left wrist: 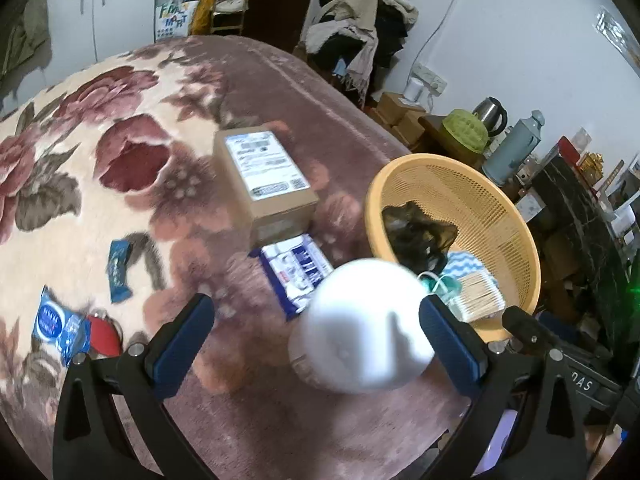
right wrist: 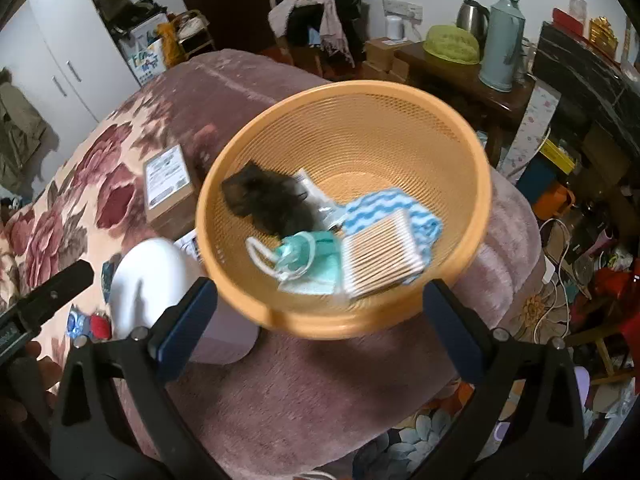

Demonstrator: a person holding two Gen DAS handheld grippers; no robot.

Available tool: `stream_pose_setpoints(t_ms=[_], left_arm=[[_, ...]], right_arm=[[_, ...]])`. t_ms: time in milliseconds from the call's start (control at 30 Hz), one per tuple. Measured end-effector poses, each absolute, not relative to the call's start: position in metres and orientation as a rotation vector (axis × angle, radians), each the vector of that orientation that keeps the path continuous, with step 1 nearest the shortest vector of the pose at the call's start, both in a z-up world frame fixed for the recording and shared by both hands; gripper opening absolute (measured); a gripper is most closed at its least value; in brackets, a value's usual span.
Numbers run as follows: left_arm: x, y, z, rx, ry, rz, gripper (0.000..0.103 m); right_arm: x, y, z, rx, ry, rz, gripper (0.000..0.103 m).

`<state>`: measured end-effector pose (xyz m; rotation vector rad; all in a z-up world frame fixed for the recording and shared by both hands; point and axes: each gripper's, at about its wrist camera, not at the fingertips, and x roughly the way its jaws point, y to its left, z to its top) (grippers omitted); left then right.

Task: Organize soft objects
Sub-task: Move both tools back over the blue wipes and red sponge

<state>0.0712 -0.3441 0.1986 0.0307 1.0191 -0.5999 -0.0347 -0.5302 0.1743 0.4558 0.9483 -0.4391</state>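
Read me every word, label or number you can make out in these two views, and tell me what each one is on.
"F...L M..RT", only partly legible: white shopping bag by the cupboard.
"DAS", cut off at the edge: black body of the other gripper.
Cardboard box: shipping label, print too blurred to read.
Blue-and-white tissue pack: lettering blurred, unreadable.
Blue packet and blue wrapper: text too small to read.

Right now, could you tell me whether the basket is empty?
Not empty: the basket holds a dark cloth, a striped cloth and cotton swabs.
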Motion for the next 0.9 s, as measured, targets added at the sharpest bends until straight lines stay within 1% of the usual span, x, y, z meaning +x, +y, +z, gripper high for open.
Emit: stream_pose_setpoints(t_ms=[200, 433, 733, 900], left_arm=[[0.075, -0.303, 0.191, -0.011, 1.035, -0.57, 0.102], [0.085, -0.24, 0.178, -0.055, 1.057, -0.507, 0.102], [0.095, -0.167, 0.164, -0.103, 1.063, -0.419, 0.102], [0.099, -0.146, 0.154, -0.102, 1.076, -0.398, 0.102]], right_arm=[[-0.022, -0.499, 0.186, 0.408, 0.946, -0.408, 0.103], [0.007, -0.439, 0.196, 0.314, 0.955, -0.328, 0.103], [0.035, -0.369, 0.187, 0.23, 0.992, -0.224, 0.103], [0.042, -0.341, 0.178, 0.199, 1.015, -0.189, 0.103]])
